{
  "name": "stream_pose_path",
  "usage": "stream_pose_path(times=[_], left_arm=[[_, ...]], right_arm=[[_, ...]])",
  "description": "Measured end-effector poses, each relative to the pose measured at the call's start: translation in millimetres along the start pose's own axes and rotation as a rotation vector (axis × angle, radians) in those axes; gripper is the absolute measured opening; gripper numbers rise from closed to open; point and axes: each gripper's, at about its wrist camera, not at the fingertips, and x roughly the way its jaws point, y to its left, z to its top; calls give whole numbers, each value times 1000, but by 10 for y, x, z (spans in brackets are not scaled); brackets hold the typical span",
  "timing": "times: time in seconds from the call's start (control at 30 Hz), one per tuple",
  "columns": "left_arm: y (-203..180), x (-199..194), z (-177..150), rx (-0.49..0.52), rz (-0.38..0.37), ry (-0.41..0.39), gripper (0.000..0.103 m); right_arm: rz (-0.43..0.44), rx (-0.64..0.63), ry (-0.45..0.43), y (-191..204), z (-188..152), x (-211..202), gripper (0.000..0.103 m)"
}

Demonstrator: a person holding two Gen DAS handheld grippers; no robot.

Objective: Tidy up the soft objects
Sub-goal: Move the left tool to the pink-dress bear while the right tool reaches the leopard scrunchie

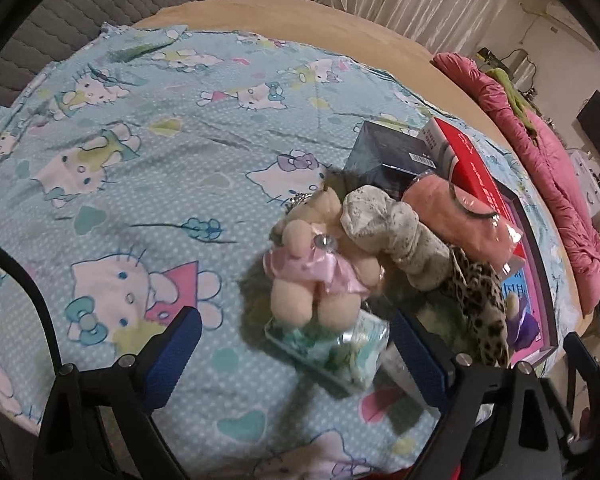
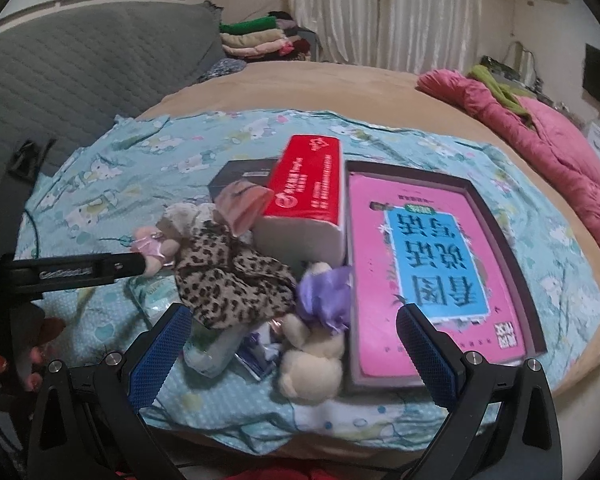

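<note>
While both hand-held tools hover over the bed, the soft things lie heaped on the pale blue cartoon-cat cotton sheet, and the red rectangular tissue pack serves as the landmark. Leaning against the near left side of that pack is a pink fluffy cloth in clear wrap, and just left of it lies a rolled grey speckled sock. In front of the pack spreads a leopard-print fabric piece. Farther left of the pack, a cream plush bear in a pink satin dress rests on a green-printed plastic packet. Directly before the pack lies a second cream plush bear in a purple satin dress. Right of the pack sits a pink book with a blue title panel inside a dark tray; behind the pack is a dark box.

The left gripper has its blue-padded jaws spread wide, either side of the pink-dressed bear and the packet, no pad pressing them. The right gripper is likewise spread, gripping nothing, with the purple-dressed bear between its jaws.
</note>
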Motion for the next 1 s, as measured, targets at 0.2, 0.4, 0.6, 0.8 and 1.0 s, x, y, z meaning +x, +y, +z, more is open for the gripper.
stream_pose_path(times=[0.2, 0.4, 0.6, 0.8, 1.0], left_arm=[[35, 113, 81, 8, -35, 2, 91], [58, 192, 118, 18, -59, 8, 89], [61, 250, 132, 23, -92, 15, 82], [106, 332, 187, 5, -153, 29, 70], [123, 400, 238, 1, -222, 32, 44]], right_arm=[[6, -94, 3, 225, 65, 212, 103], [-25, -166, 21, 425, 178, 512, 101], [-86, -195, 44, 449, 227, 747, 81], [-63, -216, 56, 393, 206, 816, 37], [14, -191, 39, 325, 166, 721, 22]])
